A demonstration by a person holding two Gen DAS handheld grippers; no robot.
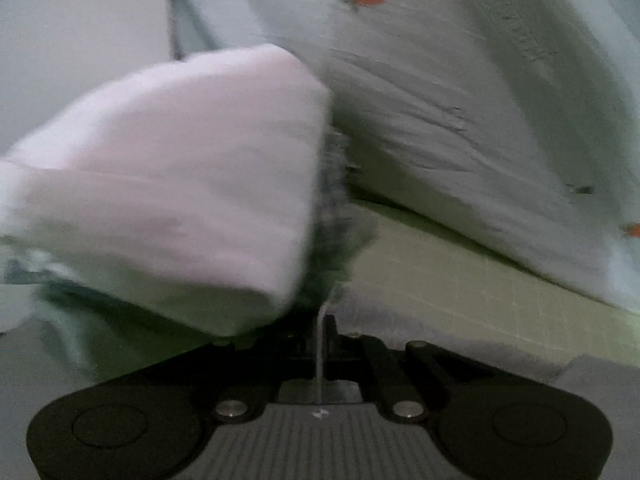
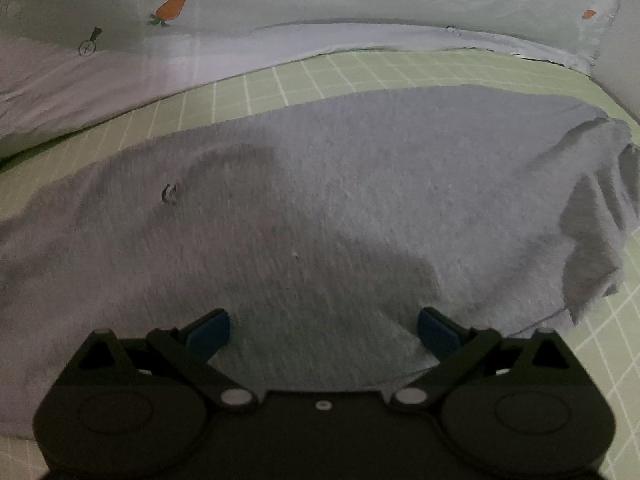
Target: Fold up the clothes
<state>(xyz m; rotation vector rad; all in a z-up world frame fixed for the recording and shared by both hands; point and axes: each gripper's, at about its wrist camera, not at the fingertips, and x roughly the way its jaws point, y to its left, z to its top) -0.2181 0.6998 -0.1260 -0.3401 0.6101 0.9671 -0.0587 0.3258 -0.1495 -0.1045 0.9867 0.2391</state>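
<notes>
Left gripper (image 1: 322,332) pinched closed on a thin fabric edge (image 1: 320,360) – right gripper (image 2: 323,330) jaws wide apart, empty, over grey garment (image 2: 320,208) on green grid sheet (image 2: 360,72).

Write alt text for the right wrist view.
A grey garment lies spread on a green grid-patterned sheet, its right edge bunched. The right gripper hovers over its near edge with jaws wide apart, gripping nothing. Behind lies pale bedding with a carrot print.
</notes>
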